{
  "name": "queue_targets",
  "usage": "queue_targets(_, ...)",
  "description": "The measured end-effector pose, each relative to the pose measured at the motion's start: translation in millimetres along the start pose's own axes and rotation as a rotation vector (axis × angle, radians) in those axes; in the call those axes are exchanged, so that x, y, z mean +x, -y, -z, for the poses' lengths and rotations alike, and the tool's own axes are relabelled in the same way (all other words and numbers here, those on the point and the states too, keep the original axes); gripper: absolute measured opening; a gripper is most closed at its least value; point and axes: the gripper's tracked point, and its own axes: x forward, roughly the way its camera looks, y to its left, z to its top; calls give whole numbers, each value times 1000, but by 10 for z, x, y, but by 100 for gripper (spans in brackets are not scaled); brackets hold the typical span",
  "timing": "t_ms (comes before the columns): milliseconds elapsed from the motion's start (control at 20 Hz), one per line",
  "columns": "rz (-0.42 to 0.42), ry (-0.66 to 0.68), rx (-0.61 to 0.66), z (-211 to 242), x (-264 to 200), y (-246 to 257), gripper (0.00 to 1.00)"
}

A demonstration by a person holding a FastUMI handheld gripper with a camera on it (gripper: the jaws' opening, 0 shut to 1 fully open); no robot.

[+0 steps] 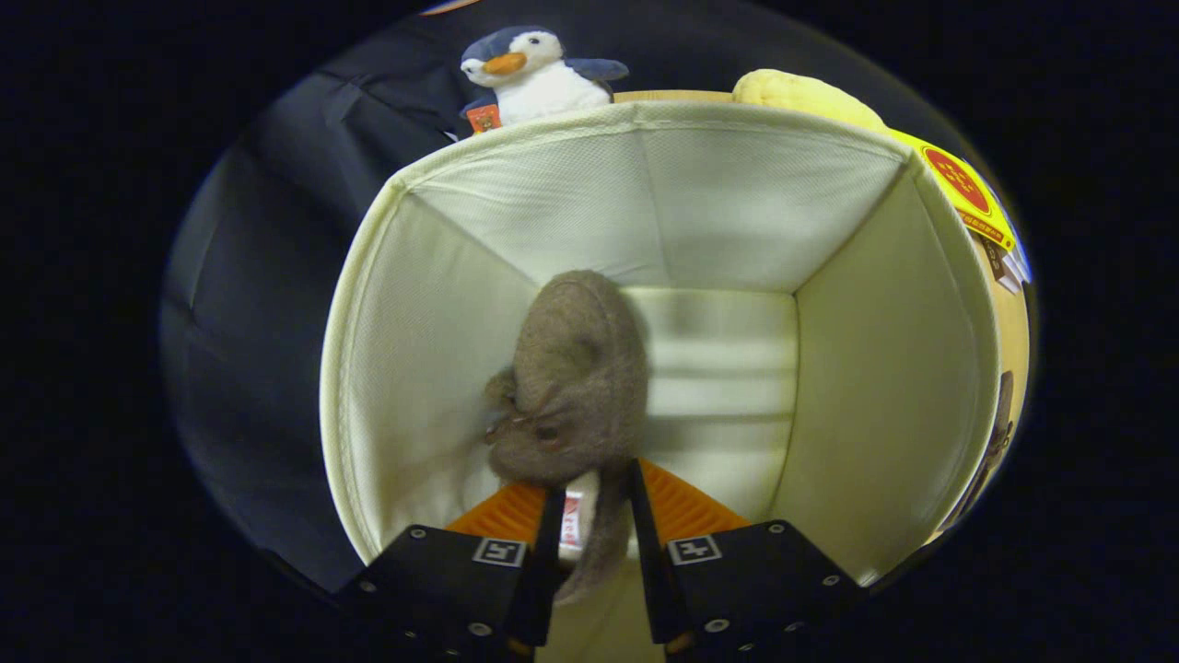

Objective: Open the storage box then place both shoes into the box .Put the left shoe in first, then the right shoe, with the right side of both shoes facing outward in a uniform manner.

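The hand-held gripper [594,534] is seen reaching down into an open cream fabric storage box [433,341], whose four walls rise around the fingers. A grey-brown felt shoe [571,378] is held between the two fingers, which are closed to a narrow gap and pressed on its near end from both sides; a white tag with red print [573,520] is caught in the gap beside the shoe's edge. The rest of the shoe extends just ahead of the fingers, hanging inside the box toward its left wall, above the ribbed floor. Whether it touches the floor cannot be told. Beyond the far rim, a plush penguin [530,74] is seen ahead to the left, and a yellow plush object [801,94] ahead to the right.
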Motion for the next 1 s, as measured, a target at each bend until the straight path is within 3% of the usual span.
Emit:
queue_targets(50, -41, 16, -3, 10, -122, -3, 57)
queue_targets(150, -130, 79, -7, -37, -480, -11, 68)
queue_targets(300, -287, 228, -28, -140, -1108, -39, 74)
queue_targets(450, -323, 307, -37, -86, -1574, 261, 86)
queue_targets(650, -262, 393, -17, -29, -1936, 1035, 93)
queue_targets(1000, -10, 384, 40, 439, -1921, 2680, 96)
